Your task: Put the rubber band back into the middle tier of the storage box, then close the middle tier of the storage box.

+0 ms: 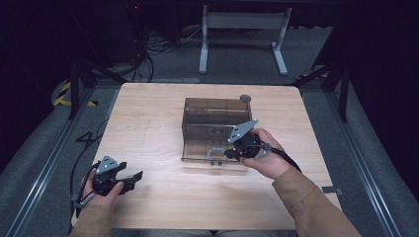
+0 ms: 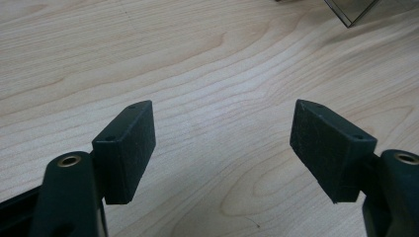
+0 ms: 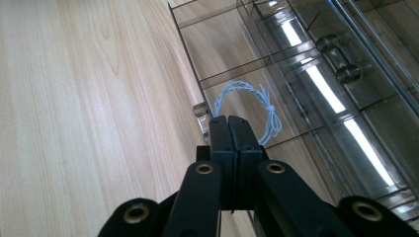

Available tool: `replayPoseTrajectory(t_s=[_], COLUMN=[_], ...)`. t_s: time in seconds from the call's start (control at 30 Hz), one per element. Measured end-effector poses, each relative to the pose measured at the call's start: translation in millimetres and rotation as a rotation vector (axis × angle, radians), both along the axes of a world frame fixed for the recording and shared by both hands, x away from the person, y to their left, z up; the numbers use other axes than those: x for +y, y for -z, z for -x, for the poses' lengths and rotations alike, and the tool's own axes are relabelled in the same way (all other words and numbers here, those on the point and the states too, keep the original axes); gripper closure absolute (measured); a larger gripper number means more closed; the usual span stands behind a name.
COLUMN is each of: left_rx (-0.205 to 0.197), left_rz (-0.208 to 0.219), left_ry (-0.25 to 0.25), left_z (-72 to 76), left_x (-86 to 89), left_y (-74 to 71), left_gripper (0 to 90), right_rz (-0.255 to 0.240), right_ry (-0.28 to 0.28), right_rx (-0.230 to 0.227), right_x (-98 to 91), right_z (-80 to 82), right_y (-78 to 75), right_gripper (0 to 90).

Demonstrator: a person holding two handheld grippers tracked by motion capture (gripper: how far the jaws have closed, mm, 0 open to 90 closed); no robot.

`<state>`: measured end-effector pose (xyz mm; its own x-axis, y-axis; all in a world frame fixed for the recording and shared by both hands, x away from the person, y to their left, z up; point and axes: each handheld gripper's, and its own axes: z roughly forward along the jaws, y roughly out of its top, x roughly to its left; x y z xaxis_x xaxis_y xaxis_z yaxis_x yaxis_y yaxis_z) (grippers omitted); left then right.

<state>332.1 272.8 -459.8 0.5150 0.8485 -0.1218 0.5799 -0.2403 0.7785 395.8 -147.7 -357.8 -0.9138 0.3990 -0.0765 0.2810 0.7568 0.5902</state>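
Right gripper (image 3: 230, 129) clenched empty over the drawer (image 3: 276, 89), blue cord loop (image 3: 247, 106) lying inside, left gripper (image 2: 222, 143) released above bare table (image 2: 197, 59).

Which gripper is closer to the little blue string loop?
The right gripper. It is shut, its tips right beside the blue string loop in the clear box. The left gripper is open, far off near the table's front corner.

Tan sleeves (image 1: 306, 197) are worn; each black hand-held gripper (image 1: 129, 178) is topped by a grey three-cornered plate (image 1: 242, 130), with brass-ringed screw holes (image 3: 203, 169).
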Motion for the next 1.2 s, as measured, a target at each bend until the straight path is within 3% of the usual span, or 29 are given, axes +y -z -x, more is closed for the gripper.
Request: replayPoseTrajectory(t_s=[0.4, 1.2], left_rx=[0.002, 0.0], left_rz=[0.001, 0.005], left_ry=[-0.001, -0.002], left_z=[0.2, -1.3], left_x=[0.4, -1.0], left_y=[0.2, 0.1], left_gripper=[26.5, 26.5], right_rz=[-0.053, -0.108], right_ry=[0.008, 0.026], right_rx=[0.015, 0.066], right_x=[-10.2, -12.7], right_z=[10.0, 18.4], right_y=[14.7, 61.8], right_gripper=[90.0, 90.0])
